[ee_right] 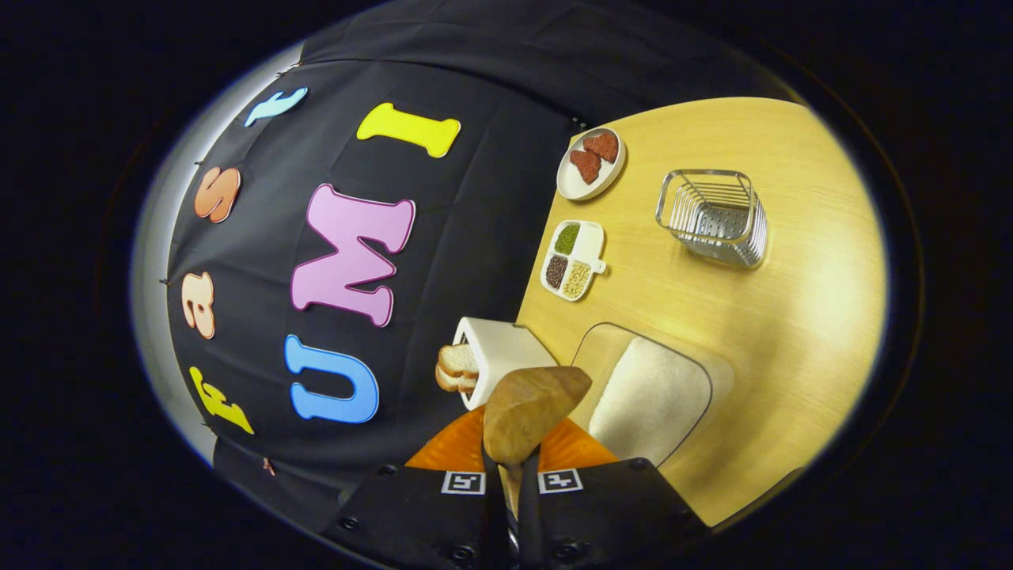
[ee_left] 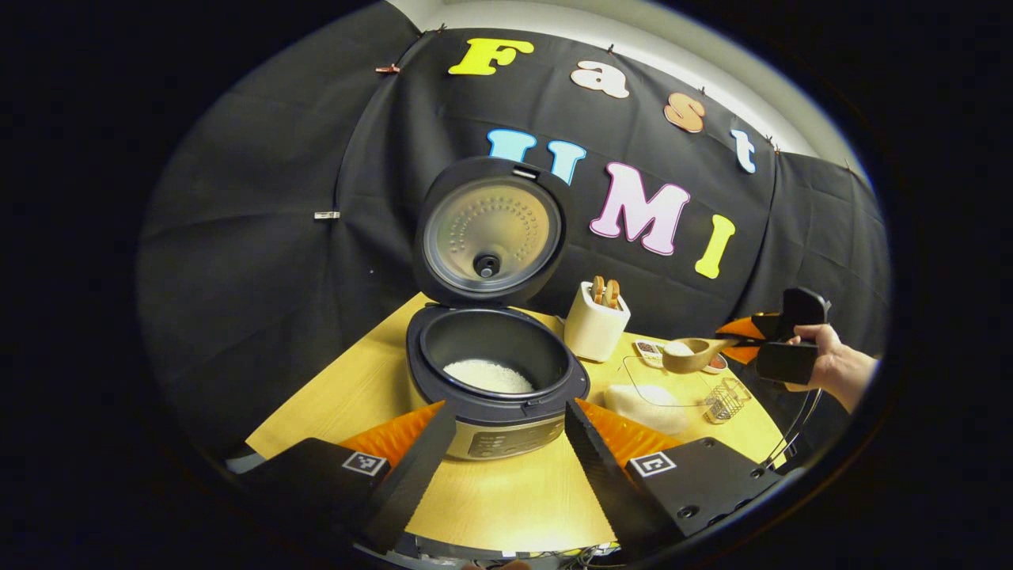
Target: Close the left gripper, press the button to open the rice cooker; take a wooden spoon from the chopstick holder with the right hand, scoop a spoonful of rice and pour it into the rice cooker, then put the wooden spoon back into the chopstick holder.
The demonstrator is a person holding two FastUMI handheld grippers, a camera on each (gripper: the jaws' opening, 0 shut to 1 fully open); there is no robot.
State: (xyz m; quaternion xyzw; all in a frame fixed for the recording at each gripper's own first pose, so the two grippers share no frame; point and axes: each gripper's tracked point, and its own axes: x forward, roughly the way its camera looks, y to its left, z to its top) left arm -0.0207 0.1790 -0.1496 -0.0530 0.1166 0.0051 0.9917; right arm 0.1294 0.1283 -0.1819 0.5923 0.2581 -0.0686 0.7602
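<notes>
The rice cooker [ee_left: 495, 396] stands open with its lid [ee_left: 491, 233] upright and white rice in the pot. My left gripper [ee_left: 506, 416] is open just in front of the cooker, nothing between its fingers. A hand at the right holds my right gripper [ee_left: 744, 340], shut on the handle of a wooden spoon [ee_left: 690, 354] that carries some rice over the clear tray of rice [ee_left: 650, 401]. In the right gripper view the spoon [ee_right: 530, 412] tilts up from my right gripper [ee_right: 510, 469]. The white chopstick holder [ee_left: 595, 324] [ee_right: 500, 352] stands beside the cooker with wooden utensils in it.
A wire basket [ee_left: 726, 400] [ee_right: 712, 214] sits near the rice tray [ee_right: 653, 396]. A small plate with red pieces [ee_right: 589, 162] and a divided dish of beans [ee_right: 571, 260] lie by the cloth wall. The wooden table [ee_left: 514, 499] ends close below my left gripper.
</notes>
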